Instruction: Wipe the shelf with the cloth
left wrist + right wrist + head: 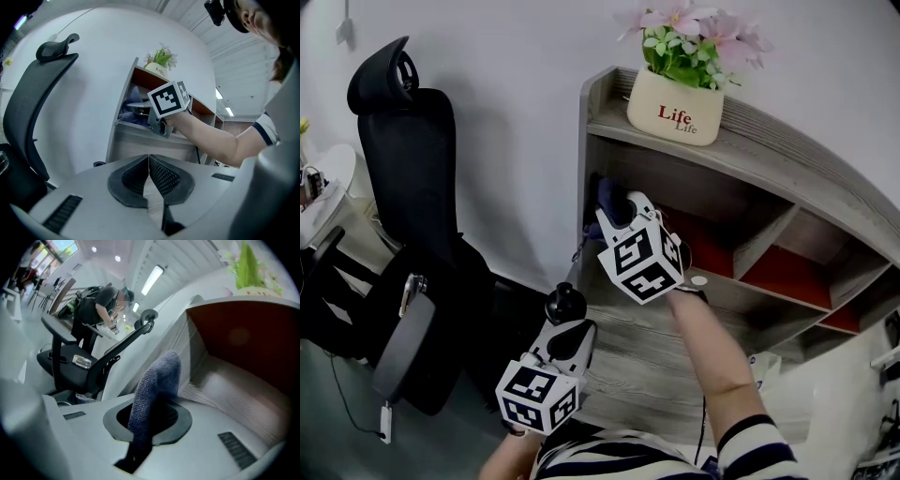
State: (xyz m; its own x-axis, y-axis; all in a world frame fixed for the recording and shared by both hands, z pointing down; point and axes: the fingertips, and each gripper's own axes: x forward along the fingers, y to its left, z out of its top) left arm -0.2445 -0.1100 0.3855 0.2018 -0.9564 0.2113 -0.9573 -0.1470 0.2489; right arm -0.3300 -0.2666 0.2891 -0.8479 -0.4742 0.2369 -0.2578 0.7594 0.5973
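One cloth (157, 380), blue knit, sits in the far-left compartment of the shelf (628, 352), close to its left side wall. It stands up out of the right gripper (619, 208), whose jaws are clamped on its lower end. The free end points into the corner where the side wall meets the compartment floor. I can't tell from the right gripper view whether the cloth is pressed onto the board. The left gripper view shows it bunched low against the floor at the compartment's mouth.

The left gripper (149, 174) hangs low and near, well apart from the cloth, in front of the shelf's lower front panel. Its jaws are together with nothing between them.

My read is that the wiping step is in hand, working at the left end of this compartment. The next move calls for downward pressure on the board and a sweep right along the floor toward the divider, with the clamp kept tight so the cloth doesn't drag out. The flower pot (675, 108) on the top board is clear of the stroke. The office chair (412, 206) stands left of the shelf, out of the way.
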